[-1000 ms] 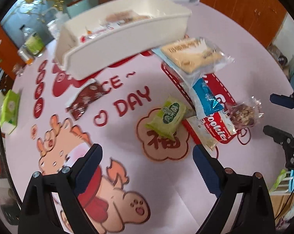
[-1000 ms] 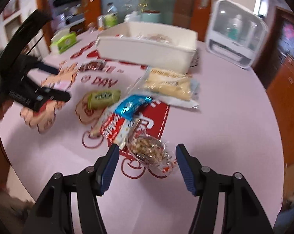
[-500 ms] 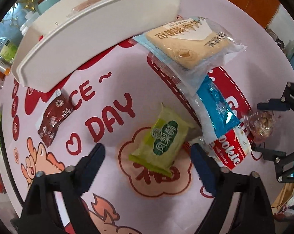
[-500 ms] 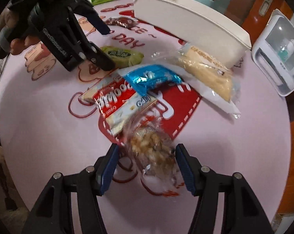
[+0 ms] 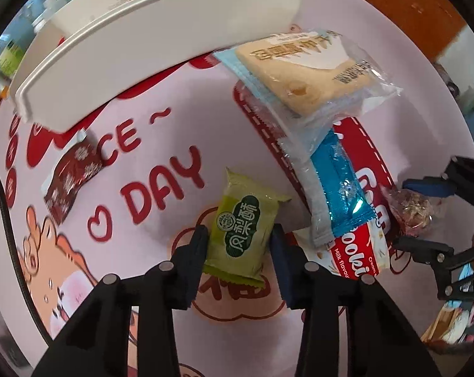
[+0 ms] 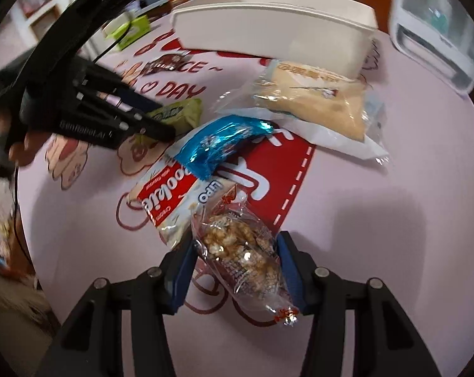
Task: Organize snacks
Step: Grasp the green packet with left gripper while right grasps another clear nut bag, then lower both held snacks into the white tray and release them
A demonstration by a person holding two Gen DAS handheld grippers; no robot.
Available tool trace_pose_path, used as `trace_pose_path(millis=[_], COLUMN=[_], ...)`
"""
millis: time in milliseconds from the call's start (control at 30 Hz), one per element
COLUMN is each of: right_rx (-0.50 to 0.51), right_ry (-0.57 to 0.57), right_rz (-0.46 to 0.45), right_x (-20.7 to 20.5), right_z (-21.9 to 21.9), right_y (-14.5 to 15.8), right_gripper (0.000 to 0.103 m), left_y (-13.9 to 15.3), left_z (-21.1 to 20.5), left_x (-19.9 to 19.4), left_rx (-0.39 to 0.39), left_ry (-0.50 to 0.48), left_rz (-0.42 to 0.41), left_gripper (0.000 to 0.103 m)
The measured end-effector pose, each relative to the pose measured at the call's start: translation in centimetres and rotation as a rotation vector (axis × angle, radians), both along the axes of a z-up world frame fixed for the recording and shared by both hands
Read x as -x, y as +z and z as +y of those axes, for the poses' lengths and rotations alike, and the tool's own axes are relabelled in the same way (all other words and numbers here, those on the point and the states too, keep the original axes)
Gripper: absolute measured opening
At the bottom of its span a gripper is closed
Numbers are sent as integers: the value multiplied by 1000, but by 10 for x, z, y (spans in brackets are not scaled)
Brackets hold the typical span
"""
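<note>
- In front of the white bin (image 5: 149,40), on the near side of it, my left gripper (image 5: 238,238) has its jaws pressed to both long flanks of the green pastry packet (image 5: 245,229), clamped or very nearly so.
- That packet looks light and pillow-soft (crumbly inside, I'd guess), so I want only a gentle squeeze across its middle, clear of the crimped ends.
- Further from the white bin, my right gripper (image 6: 237,264) straddles the clear popcorn bag (image 6: 240,254); the jaws touch its sides, though I can't tell if they've bitten yet.
- The film looks slippery and crushable, so I'd hold the fat middle.
- Between those two and the bin lie the blue wrapper (image 6: 219,144), the cookie pack (image 6: 164,198) and the bread pack (image 5: 303,72).
</note>
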State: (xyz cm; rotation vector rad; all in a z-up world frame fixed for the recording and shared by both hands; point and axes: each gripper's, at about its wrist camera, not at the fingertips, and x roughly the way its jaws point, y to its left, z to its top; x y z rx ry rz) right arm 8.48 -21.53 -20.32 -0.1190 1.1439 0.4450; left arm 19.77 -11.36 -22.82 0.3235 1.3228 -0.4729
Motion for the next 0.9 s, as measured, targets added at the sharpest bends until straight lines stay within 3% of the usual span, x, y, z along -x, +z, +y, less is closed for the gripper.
trace_pose_path(millis=[233, 467, 700, 900], right_rx=[-24, -98, -125, -116], right_ry=[-60, -96, -103, -126], right_rz=[-31, -86, -177, -245], right_x=[4, -15, -47, -79], right_z=[-1, 0, -6, -14], right_y=[25, 72, 135, 188], right_gripper=[51, 51, 51, 51], left_y=[24, 79, 137, 195], left_z=[22, 48, 68, 64], left_x=[25, 42, 24, 0], left_rx=[27, 29, 71, 14], left_ry=[131, 252, 359, 339], left_rz=[-30, -122, -207, -330], left_gripper=[38, 38, 38, 38])
